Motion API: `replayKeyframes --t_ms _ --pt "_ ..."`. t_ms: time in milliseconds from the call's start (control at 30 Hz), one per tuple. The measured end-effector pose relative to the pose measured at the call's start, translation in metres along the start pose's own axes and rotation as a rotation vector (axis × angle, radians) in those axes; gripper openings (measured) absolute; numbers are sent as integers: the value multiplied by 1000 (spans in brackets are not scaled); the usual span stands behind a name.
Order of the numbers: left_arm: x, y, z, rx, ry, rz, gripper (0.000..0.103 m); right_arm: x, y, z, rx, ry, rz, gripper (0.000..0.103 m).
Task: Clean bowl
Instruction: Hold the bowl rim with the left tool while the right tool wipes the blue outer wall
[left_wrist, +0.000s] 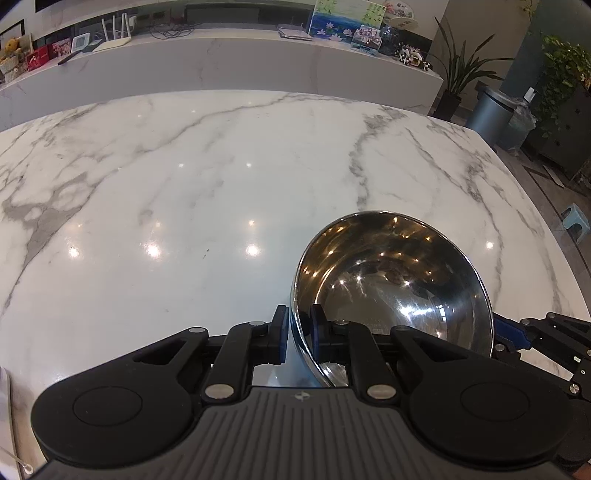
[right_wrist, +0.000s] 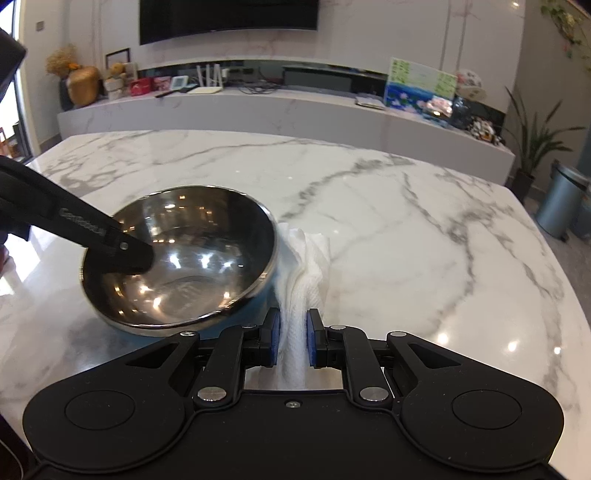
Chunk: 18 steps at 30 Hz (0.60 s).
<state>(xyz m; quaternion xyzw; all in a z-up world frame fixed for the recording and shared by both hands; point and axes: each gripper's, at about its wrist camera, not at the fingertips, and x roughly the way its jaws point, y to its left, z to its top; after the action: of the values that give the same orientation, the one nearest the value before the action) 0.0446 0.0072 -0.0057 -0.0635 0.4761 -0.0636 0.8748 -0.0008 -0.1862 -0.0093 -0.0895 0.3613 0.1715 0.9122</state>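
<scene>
While the left hand-held gripper (left_wrist: 300, 332) clamps its rim, the bowl (left_wrist: 399, 288) tilts.

1 steel bowl (right_wrist: 177, 258); 1 white paper towel (right_wrist: 303, 269); 2 grippers, left (left_wrist: 299, 325) and right (right_wrist: 293, 328); 1 marble table (right_wrist: 406, 221); 1 grey bin (right_wrist: 561, 199).

- bowl (left_wrist: 399, 288): polished metal, mirror-glossy inside, smooth, rim bright
- table (left_wrist: 184, 184): white marble-look top with grey veins, smooth, high gloss, lamp glints on it
- paper towel (right_wrist: 301, 280): white, soft, crumpled, embossed texture, matt
- left gripper (left_wrist: 299, 334): matt black plastic body, ribbed grey top plate, shiny metal pins, blue pads
- right gripper (right_wrist: 293, 338): same matt black plastic, metal pins, blue ridged pads
- bin (right_wrist: 561, 201): brushed metal look, dull sheen
</scene>
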Motion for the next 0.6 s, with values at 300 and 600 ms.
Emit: replayKeyframes --t_ms 300,600 --pt "0 1 0 5 2 -1 11 9 7 -6 -31 52 19 13" --pt "4 1 -2 -18 24 -33 26 9 8 -8 -36 57 17 13"
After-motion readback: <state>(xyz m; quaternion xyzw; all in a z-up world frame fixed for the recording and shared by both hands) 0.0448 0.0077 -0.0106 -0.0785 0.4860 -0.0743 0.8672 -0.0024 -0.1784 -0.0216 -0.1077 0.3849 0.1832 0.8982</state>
